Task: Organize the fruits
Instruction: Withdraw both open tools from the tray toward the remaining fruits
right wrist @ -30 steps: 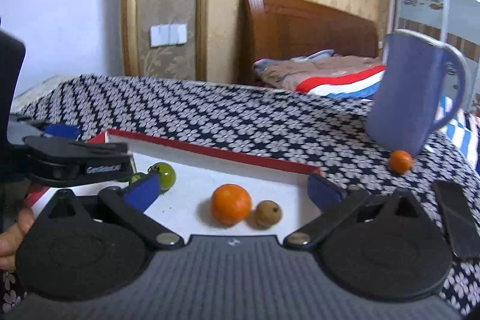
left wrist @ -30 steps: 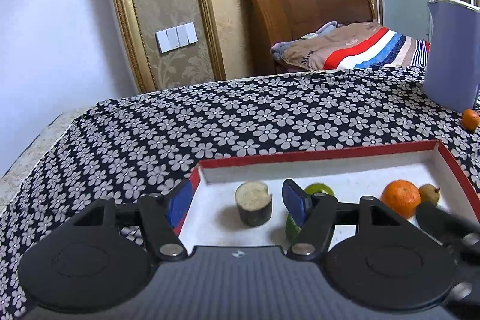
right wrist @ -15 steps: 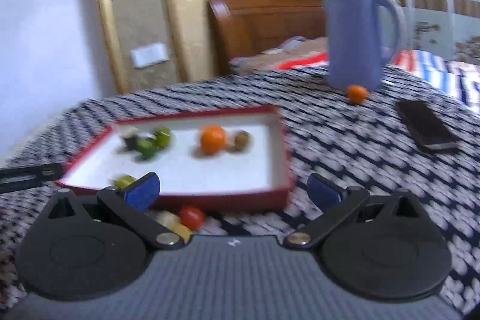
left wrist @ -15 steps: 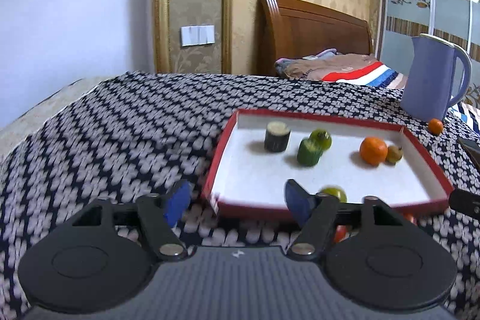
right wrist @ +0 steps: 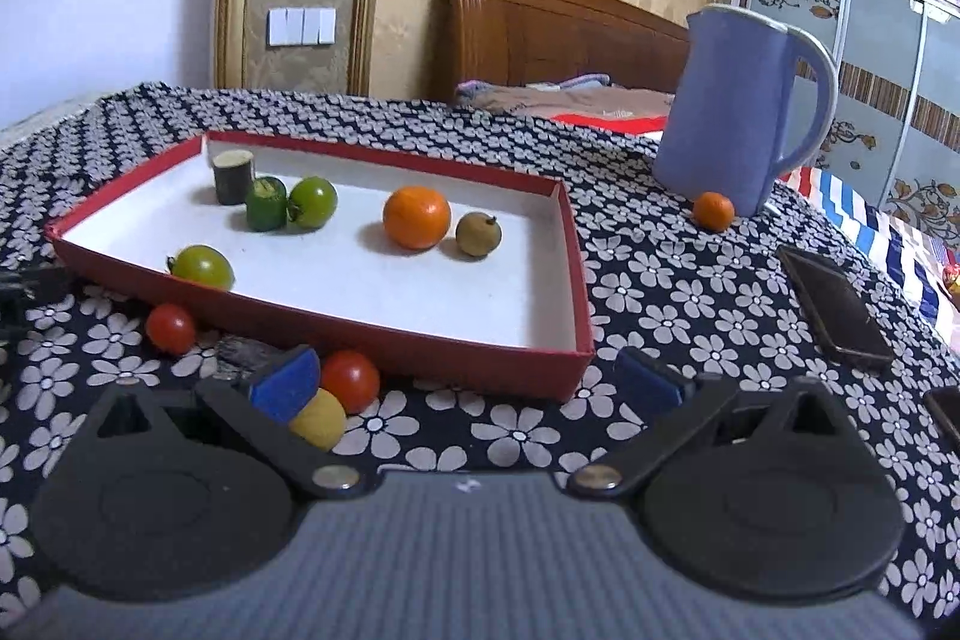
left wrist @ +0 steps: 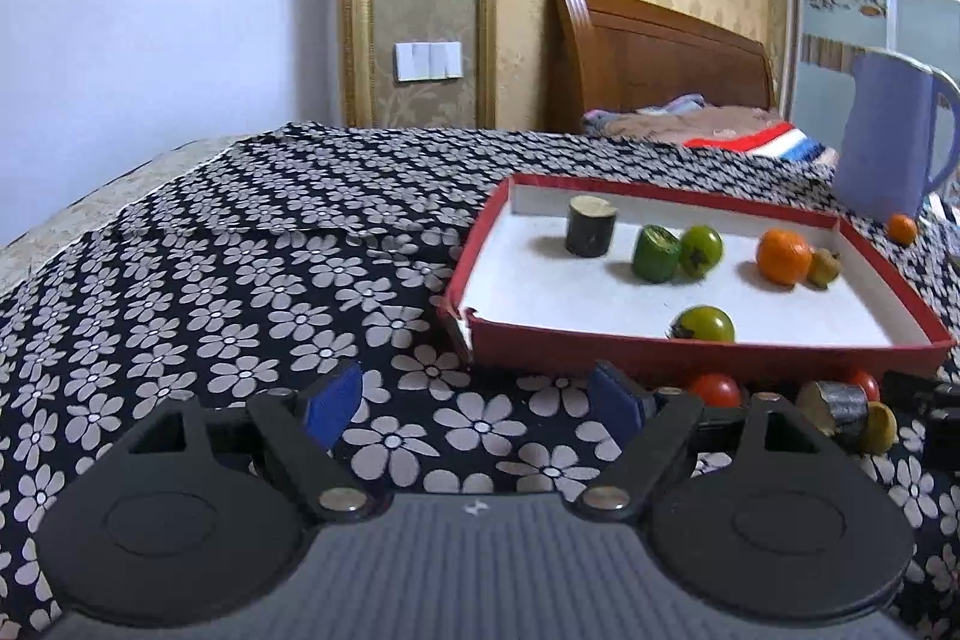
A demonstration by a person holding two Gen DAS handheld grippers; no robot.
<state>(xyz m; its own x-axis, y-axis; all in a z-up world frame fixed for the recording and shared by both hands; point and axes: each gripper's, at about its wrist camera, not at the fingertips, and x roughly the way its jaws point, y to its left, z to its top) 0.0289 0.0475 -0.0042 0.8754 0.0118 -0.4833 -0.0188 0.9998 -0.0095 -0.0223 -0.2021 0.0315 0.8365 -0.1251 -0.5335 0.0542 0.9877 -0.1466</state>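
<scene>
Ahead, my table (left wrist: 252,280) wears a black flowered cloth in a bedroom. My red tray (right wrist: 528,343) holds an orange (right wrist: 417,217) and green tomatoes (right wrist: 312,201); red tomatoes (right wrist: 350,379) lie outside. Both claws, left claw (left wrist: 477,403) and right claw (right wrist: 468,382), gape empty, the left having just widened.

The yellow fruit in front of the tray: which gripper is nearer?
Right. The right gripper has the yellow fruit beside its fingers; the left gripper sits further off, at the tray's other corner.

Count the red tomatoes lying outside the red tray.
2. One red tomato lies on the cloth before the red tray; the other sits beside the right gripper's left finger. Others may be hidden.
</scene>
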